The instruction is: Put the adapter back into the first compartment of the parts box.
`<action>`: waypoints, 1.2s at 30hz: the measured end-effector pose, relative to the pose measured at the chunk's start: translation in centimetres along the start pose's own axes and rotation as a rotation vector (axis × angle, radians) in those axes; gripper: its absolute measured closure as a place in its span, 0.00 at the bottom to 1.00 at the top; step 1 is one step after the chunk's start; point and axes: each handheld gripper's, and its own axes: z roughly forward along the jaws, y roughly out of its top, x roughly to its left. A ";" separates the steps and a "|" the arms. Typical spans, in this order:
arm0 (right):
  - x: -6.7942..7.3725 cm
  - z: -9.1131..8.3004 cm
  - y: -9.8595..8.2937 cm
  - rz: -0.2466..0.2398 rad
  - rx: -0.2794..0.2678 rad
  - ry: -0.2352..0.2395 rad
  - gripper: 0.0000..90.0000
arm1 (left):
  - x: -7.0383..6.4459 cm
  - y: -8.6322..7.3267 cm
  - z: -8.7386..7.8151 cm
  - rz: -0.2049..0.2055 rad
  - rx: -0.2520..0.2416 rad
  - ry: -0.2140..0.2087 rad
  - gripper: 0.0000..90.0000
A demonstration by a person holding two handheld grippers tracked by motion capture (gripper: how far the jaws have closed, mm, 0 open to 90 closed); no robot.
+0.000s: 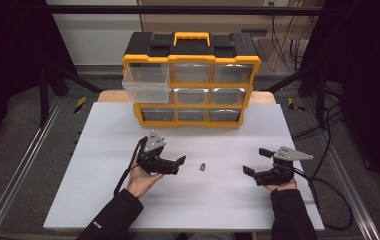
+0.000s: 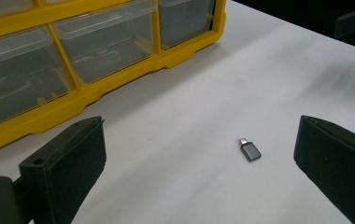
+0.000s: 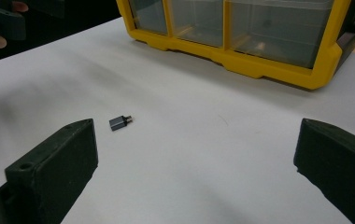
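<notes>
On the white table [image 1: 188,200], small grey adapter [image 1: 203,167] lying between 2 grippers, left fingers [image 2: 66,163] and right fingers [image 3: 54,163] wide open, empty.

Bare table [image 1: 188,195] around adapter [image 1: 203,167]; organizer [image 1: 192,80] behind.

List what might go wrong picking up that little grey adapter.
The adapter is tiny and lies flat on the smooth table, so the open left tool may push it away rather than pinch it. The pulled-out drawer juts over the table and could get bumped.
</notes>
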 end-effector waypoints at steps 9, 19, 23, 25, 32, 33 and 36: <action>0.0 0.0 0.0 -0.001 0.005 0.001 0.00 | -0.9 0.0 1.4 0.002 0.020 -0.023 0.02; 0.0 0.0 0.0 -0.003 0.005 0.001 0.00 | -1.5 0.1 2.5 0.007 0.028 -0.032 0.02; 0.1 0.1 -0.1 -0.001 0.007 0.002 0.00 | -1.7 0.1 3.1 0.009 0.036 -0.041 0.02; 0.1 0.1 -0.1 -0.001 0.007 0.001 0.00 | -1.8 0.1 3.4 0.007 0.040 -0.044 0.02; 0.1 0.1 -0.1 -0.001 0.008 0.002 0.00 | -2.4 0.1 4.6 0.009 0.058 -0.047 0.02; 0.1 0.1 -0.1 -0.001 0.010 0.001 0.00 | -2.5 0.0 4.7 0.010 0.063 -0.047 0.02; 0.1 0.1 -0.1 -0.001 0.010 0.002 0.00 | -2.6 -0.1 5.2 0.002 0.077 -0.059 0.02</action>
